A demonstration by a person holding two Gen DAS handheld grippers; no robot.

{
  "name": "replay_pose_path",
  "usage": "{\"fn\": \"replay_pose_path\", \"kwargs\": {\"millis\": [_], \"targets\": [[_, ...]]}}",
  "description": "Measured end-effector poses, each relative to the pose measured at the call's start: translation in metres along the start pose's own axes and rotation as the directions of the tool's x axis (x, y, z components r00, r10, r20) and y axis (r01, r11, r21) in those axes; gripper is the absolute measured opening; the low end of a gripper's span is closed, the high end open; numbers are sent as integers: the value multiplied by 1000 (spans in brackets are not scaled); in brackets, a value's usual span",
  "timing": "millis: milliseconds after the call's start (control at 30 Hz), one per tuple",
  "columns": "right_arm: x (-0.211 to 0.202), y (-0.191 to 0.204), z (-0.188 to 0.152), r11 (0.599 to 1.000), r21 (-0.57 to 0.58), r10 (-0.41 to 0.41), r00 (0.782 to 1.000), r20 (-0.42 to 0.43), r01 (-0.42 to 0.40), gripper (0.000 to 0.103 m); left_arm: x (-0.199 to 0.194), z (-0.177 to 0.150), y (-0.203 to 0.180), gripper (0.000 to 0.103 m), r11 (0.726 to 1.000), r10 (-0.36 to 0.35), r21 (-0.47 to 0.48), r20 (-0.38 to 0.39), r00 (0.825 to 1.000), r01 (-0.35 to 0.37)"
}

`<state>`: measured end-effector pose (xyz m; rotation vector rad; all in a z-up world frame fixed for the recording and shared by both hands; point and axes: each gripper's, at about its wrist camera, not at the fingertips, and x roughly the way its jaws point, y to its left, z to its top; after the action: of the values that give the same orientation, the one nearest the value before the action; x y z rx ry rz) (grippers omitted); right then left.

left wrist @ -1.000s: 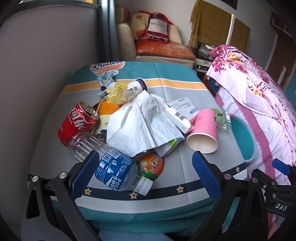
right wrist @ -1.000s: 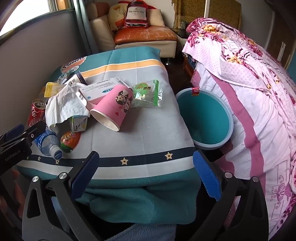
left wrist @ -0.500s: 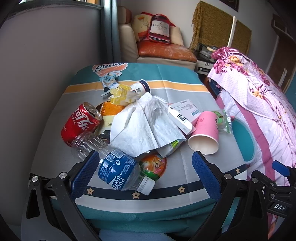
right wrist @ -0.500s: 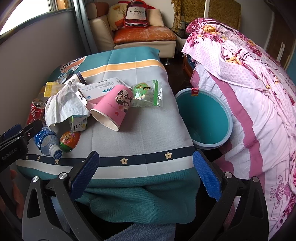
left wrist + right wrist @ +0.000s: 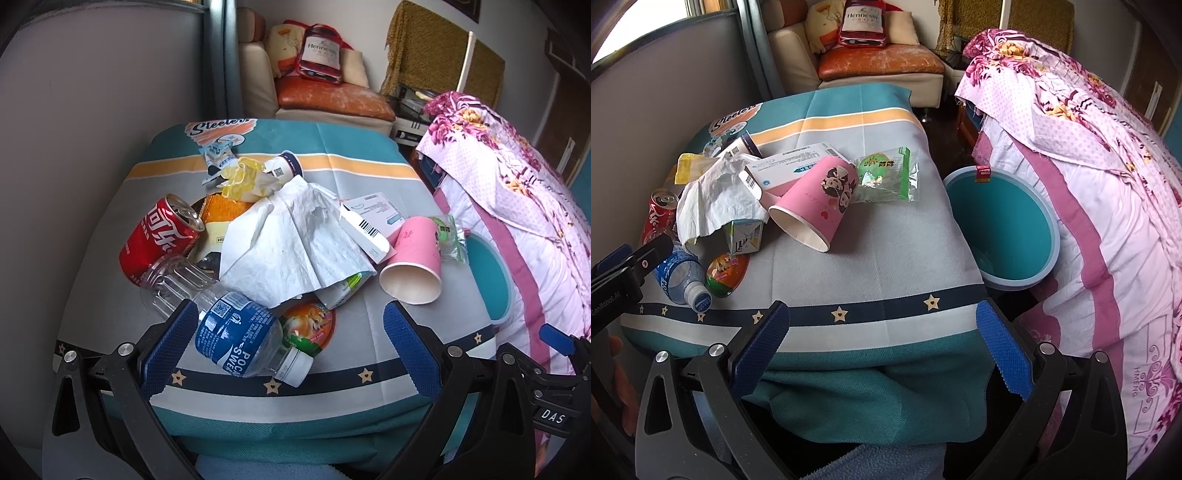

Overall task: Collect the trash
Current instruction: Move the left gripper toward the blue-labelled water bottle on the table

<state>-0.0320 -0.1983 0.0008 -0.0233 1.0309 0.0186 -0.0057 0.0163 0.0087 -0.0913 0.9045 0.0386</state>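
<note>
- Our left tool (image 5: pixel 284 341) is spread wide; a blue-label bottle (image 5: pixel 246 339) lies sideways between its fingers.
- Our right tool (image 5: pixel 882 341) gapes wide and empty, pink cup (image 5: pixel 815 203) tipped over ahead.

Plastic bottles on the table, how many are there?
1 for sure: the clear plastic bottle with the blue label lies at the table's near edge, between the open left gripper fingers. The crumpled white tissue may hide more.

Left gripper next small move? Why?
Probably ease the left gripper forward and down over the blue-labelled bottle. It lies nearest, on its side between the open fingers, uncovered, while the tissue drapes other trash. The teal bin stands beside the table.
</note>
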Motion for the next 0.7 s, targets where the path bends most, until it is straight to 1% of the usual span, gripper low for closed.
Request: {"fn": "replay_pose_path", "kwargs": {"millis": [700], "targets": [[6,2,-3,1000,-9,-1,1000,-22,1,97,5,-7,5,100,1000,-1,-17,-12,1000,1]]}}
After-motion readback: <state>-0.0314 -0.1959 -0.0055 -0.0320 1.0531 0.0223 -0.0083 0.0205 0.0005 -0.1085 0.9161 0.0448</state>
